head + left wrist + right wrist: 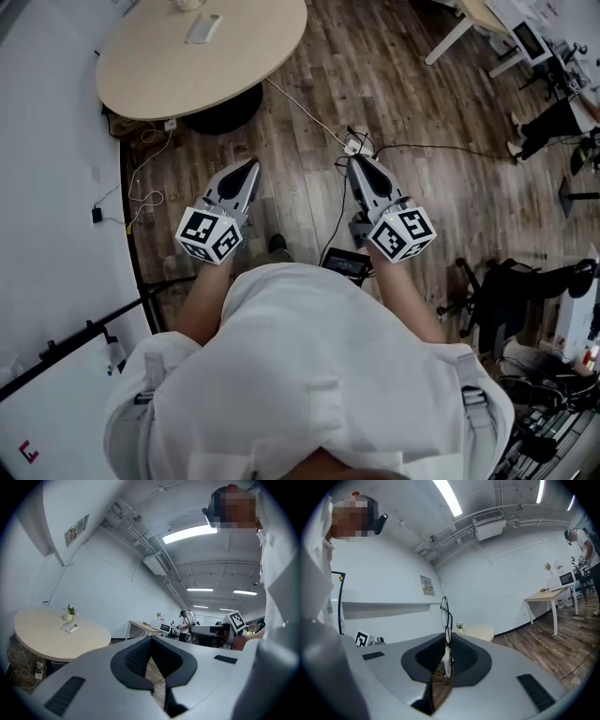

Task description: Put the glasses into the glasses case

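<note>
The glasses [447, 660] are thin black-rimmed and stand on edge, pinched between the pads of my right gripper [446, 648]; their upper rim sticks up past the jaws. In the head view the right gripper [357, 161] is held in front of the person's waist, pointing forward over the floor. My left gripper [251, 165] is level with it on the left, jaws shut with nothing between them [149, 654]. A white glasses case [203, 28] [71, 627] lies on the round beige table [159, 70], well ahead of both grippers, beside a small potted plant [70, 611].
Cables and a white plug block [352, 144] lie on the wooden floor just ahead of the right gripper. A black office chair [506, 291] stands to the right, a white desk [478, 17] at the far right, and a curved white wall [56, 187] runs along the left.
</note>
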{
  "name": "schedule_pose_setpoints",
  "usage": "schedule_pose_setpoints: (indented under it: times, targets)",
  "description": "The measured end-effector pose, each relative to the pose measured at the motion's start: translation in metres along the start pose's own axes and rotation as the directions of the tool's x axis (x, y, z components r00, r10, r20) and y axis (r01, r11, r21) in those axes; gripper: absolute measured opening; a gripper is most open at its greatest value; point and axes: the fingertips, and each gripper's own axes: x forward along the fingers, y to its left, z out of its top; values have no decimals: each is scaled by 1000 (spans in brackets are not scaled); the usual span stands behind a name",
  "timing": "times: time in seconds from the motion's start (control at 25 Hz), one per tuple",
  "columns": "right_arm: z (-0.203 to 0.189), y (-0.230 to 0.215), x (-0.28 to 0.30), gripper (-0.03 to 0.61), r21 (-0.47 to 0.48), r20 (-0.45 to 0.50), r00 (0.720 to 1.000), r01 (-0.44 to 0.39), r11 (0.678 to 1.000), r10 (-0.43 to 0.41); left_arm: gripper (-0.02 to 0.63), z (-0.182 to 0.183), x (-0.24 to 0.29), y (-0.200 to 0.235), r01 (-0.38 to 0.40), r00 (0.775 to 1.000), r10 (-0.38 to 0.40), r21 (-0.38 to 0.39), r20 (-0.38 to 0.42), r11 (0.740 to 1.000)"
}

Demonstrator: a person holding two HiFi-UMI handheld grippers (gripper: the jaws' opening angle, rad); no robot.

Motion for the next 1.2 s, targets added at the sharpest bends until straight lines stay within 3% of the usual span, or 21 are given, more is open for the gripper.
schedule_pose_setpoints:
  times: [0.32,0.56,0.64,0.8,1.2]
  targets:
    - [17,-26,54,44,-12,5,1000,16,1000,-16,14,11,35,62,-22,1000,22,-20,18,1000]
    - [17,-87,73,44,-40,-38,998,58,998,-60,14,-4,80,86,-59,998,58,-86,-9,995]
    - [21,-113,87,44,-18,-27,998,51,999,-51,14,-1,106,88,-62,998,62,-74,-8,995]
    - [37,-160,126,44,17,-19,1000,-8,1000,8,14,13,166,96,-86,996,85,-44,-15,995]
    - [104,-280,224,46,-39,-94,972,-218,975,213,14,61,298,126,-230,972,233,-72,39,971]
